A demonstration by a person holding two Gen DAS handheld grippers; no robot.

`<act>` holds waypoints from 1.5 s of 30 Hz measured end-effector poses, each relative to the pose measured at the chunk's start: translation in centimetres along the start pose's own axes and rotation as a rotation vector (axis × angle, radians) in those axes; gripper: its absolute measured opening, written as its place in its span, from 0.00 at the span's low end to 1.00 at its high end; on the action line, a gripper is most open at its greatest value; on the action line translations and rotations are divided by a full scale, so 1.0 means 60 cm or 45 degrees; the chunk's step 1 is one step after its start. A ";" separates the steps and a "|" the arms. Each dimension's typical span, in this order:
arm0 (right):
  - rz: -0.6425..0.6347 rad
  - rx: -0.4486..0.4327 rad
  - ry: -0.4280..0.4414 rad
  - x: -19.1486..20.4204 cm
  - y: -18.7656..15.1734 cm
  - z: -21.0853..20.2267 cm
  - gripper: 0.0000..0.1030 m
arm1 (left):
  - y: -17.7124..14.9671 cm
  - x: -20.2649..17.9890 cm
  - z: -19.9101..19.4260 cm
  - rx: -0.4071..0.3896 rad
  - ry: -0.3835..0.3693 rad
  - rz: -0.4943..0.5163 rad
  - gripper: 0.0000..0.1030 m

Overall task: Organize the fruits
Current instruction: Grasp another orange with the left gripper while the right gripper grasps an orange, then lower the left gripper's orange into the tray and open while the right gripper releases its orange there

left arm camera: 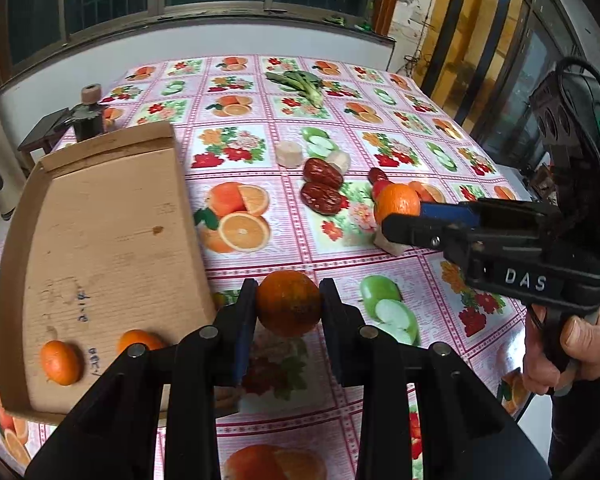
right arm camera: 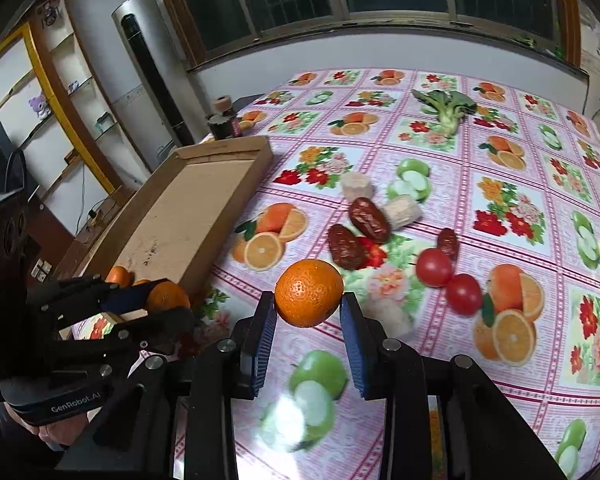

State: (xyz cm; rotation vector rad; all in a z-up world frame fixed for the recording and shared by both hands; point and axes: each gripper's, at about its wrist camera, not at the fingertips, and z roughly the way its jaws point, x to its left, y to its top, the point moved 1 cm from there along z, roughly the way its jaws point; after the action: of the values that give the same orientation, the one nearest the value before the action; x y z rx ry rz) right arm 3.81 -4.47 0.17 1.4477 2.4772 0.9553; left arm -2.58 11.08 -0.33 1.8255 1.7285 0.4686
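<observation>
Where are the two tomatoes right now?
In the right wrist view, the two tomatoes lie touching on the tablecloth, right of the right gripper's orange, beside a red date.

tray: matt cardboard | tablecloth: glossy plastic | orange: pitted

"DAS" marks the right hand-held gripper; "GenRobot.AI" marks the left hand-held gripper.
</observation>
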 end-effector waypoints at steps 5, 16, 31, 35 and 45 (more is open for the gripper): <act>-0.035 0.023 0.024 0.026 0.002 0.015 0.32 | -0.006 0.022 -0.007 -0.004 0.019 -0.031 0.28; -0.087 0.048 0.052 0.068 0.005 0.035 0.32 | -0.011 0.056 -0.014 -0.011 0.045 -0.077 0.28; -0.204 0.089 0.145 0.157 0.034 0.095 0.32 | -0.008 0.165 -0.034 -0.039 0.171 -0.199 0.28; -0.238 0.108 0.176 0.187 0.049 0.121 0.32 | -0.005 0.210 -0.036 -0.040 0.237 -0.257 0.28; -0.335 0.214 0.190 0.251 0.062 0.210 0.32 | -0.010 0.282 0.002 0.031 0.307 -0.350 0.28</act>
State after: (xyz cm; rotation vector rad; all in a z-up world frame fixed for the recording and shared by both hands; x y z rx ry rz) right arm 3.51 14.92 -4.62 1.0860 2.8265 0.8495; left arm -1.31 27.73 -3.04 1.5647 2.1186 0.5731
